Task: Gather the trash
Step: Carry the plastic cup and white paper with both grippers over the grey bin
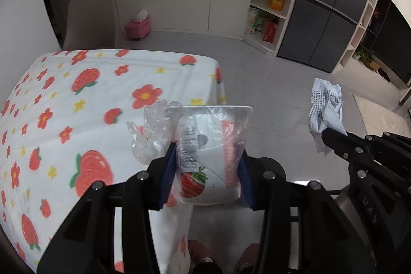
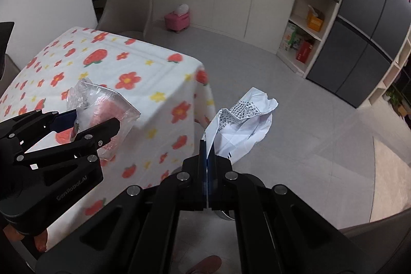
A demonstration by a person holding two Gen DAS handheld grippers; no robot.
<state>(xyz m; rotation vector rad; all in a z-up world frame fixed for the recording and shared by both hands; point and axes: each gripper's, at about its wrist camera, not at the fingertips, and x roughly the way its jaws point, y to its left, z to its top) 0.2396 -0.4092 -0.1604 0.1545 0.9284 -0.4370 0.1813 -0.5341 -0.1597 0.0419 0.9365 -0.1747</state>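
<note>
Left to right. The table (image 1: 154, 63), under a strawberry-and-flower tablecloth (image 1: 84, 99), fills the left of both views; I see no trash left on the part of it in view.

At centre, my left gripper (image 1: 208, 166) is clamped on a strawberry-printed cup wrapped in clear plastic film (image 1: 205, 153), held in the air over the table's near edge. The blue pads (image 1: 168, 171) press its two sides, the cup's wide rim pointing away from me. I judge the cup light and thin-walled, liable to buckle if squeezed harder, and the film slick, so the hold belongs on the cup body, not on the loose film bunched at its left.

At right, my right gripper (image 2: 207, 145) is closed flat on a crumpled printed paper sheet (image 2: 244, 120), held over the grey floor (image 2: 295, 99) just beyond the table corner. The paper is pinched at its lower edge only and the rest stands free. I judge it very light and limp, unlikely to slip but easy to tear.

Both pieces are in hand; no bin shows in either view.
</note>
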